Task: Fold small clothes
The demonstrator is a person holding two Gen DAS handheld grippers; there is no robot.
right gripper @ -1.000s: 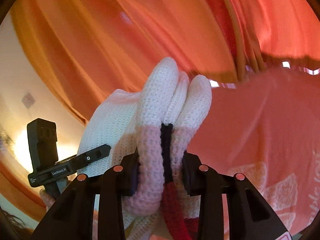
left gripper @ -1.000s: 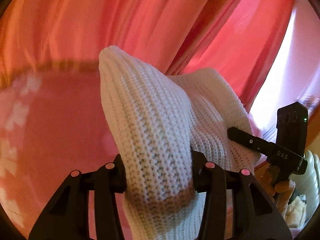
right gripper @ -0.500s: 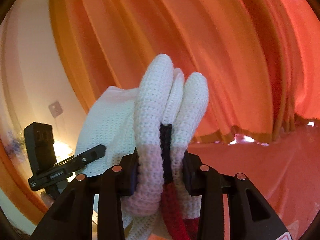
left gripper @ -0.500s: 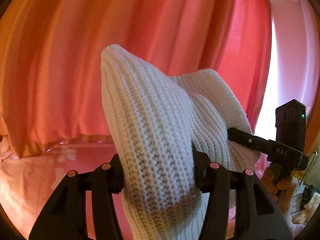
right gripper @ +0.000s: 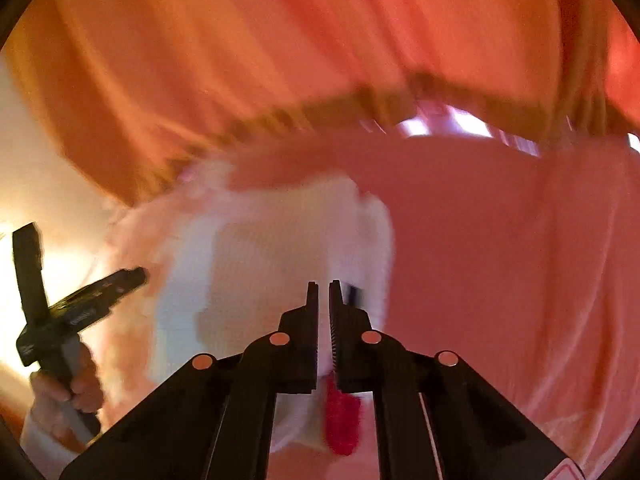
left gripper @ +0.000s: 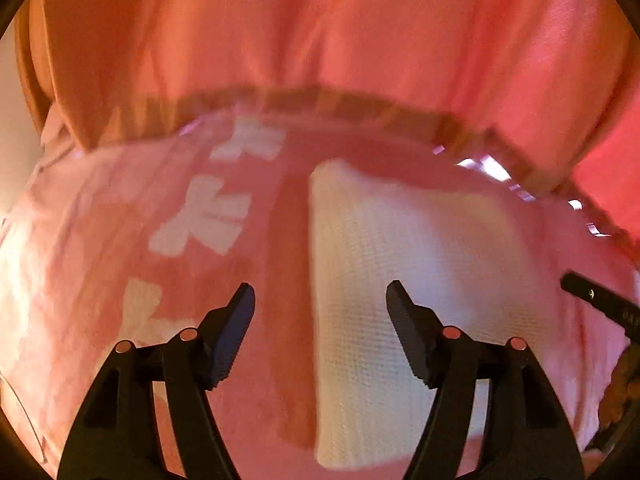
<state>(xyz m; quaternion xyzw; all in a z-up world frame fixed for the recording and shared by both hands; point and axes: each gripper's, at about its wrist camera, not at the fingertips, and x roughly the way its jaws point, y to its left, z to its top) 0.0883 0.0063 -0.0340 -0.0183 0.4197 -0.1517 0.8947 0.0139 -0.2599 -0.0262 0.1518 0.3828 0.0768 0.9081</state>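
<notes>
A white knitted garment (left gripper: 404, 280) lies flat on the pink bedspread (left gripper: 120, 216), ahead and slightly right of my left gripper (left gripper: 320, 300), which is open and empty above it. In the right wrist view the same garment (right gripper: 264, 272) lies blurred on the bed, with a red and dark trim (right gripper: 342, 420) near its front edge. My right gripper (right gripper: 324, 300) hovers over the garment's right part with its jaws nearly together and nothing between them. The left gripper's body shows at the left of the right wrist view (right gripper: 76, 312).
Orange-red curtains (left gripper: 320, 28) hang behind the bed's far edge. The bedspread has white patterns (left gripper: 208, 216) on the left. Bare bedspread (right gripper: 500, 260) extends to the right of the garment. A pale wall (right gripper: 36, 184) is at far left.
Both grippers let go of the white knit, which was held up before the curtains and now lies on the bed. Both views tilted down. The left jaws opened wide; the right jaws closed.
</notes>
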